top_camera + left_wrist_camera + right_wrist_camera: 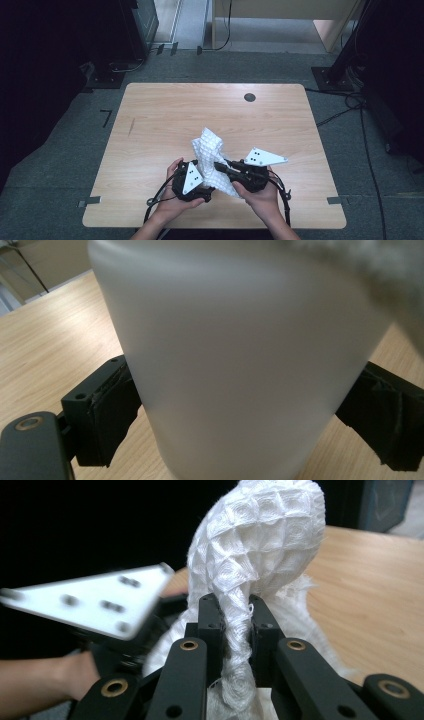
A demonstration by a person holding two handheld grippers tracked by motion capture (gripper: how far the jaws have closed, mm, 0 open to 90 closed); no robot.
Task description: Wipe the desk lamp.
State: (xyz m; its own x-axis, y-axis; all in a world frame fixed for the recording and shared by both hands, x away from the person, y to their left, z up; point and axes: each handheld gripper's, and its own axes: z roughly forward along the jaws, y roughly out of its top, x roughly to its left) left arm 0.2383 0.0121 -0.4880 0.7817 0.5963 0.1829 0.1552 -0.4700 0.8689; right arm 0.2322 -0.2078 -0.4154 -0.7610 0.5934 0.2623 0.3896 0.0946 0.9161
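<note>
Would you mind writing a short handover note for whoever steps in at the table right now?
Left tongs: jaws closed on a frosted white bottle, pads pressing its sides; held near the front edge of the wooden table.
Right tongs: shut on a bunched fold of the white waffle-weave cloth.
Where things are: the cloth stands up between the two tongs, draped against the bottle.
Done: both things are gripped and brought together.
Left: apparently wiping or wrapping the bottle with the cloth; how far that has got cannot be told. Keep both grips as they are when taking over.
</note>
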